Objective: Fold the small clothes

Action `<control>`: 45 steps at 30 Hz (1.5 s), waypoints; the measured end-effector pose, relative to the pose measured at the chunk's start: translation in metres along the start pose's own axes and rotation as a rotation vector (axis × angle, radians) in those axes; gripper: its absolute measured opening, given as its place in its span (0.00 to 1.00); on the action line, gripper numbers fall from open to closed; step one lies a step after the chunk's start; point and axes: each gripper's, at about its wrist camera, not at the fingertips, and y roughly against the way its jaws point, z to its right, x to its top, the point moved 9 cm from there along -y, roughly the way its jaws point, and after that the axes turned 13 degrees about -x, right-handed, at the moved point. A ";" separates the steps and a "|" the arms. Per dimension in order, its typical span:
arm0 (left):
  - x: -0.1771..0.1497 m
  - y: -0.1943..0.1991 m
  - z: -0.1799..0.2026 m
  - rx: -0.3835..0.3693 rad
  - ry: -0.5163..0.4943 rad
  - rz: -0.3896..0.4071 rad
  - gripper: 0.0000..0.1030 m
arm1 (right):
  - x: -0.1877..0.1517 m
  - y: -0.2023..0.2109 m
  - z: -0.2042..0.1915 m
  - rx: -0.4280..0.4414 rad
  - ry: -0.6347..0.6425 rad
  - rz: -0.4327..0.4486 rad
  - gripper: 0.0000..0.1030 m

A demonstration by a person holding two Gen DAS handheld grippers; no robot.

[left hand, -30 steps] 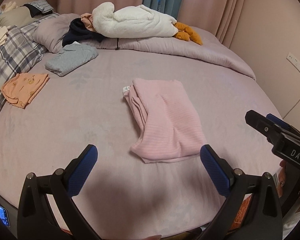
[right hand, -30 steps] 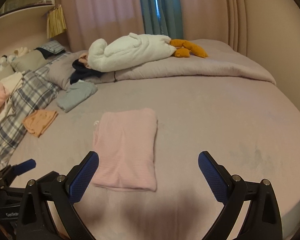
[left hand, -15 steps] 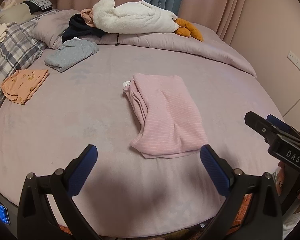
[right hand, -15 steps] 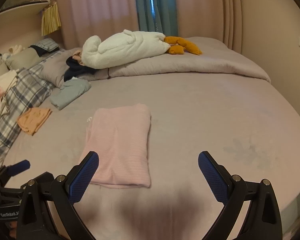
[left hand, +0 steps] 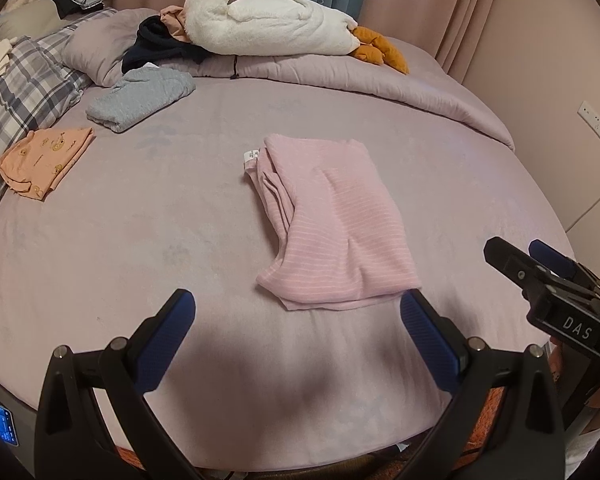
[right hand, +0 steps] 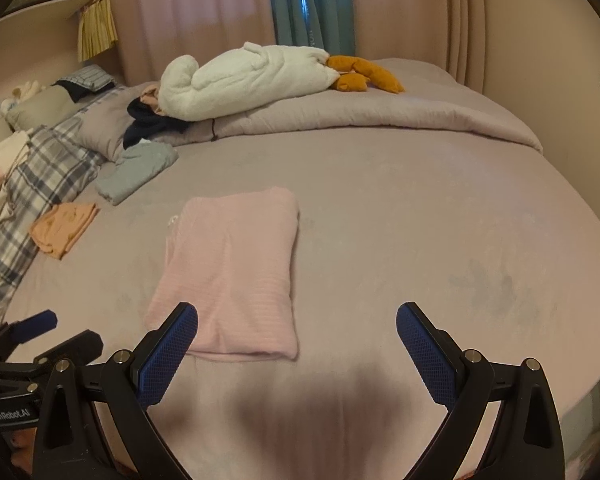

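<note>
A folded pink striped garment (left hand: 332, 216) lies flat in the middle of the mauve bed (left hand: 140, 216); a small white label sticks out at its far left corner. In the right wrist view the same pink garment (right hand: 236, 272) sits ahead and left of centre. My left gripper (left hand: 298, 316) is open, hovering just short of the garment's near edge, nothing between its fingers. My right gripper (right hand: 296, 328) is open too, its left fingertip over the garment's near corner. The right gripper's body also appears at the right edge of the left wrist view.
A folded grey garment (left hand: 140, 98) and a folded orange printed one (left hand: 44, 160) lie at the left. A plaid blanket (left hand: 24, 80), a white fleece bundle (left hand: 268, 26), dark clothes (left hand: 156, 44) and a rolled duvet (left hand: 380, 80) line the far side. A wall stands at the right.
Both grippers have pulled back a little and risen slightly; the pink garment lies unchanged. Both stay open.
</note>
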 end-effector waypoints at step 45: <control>0.010 0.009 -0.023 0.057 0.034 0.025 1.00 | 0.006 -0.006 -0.024 0.081 0.013 -0.005 0.96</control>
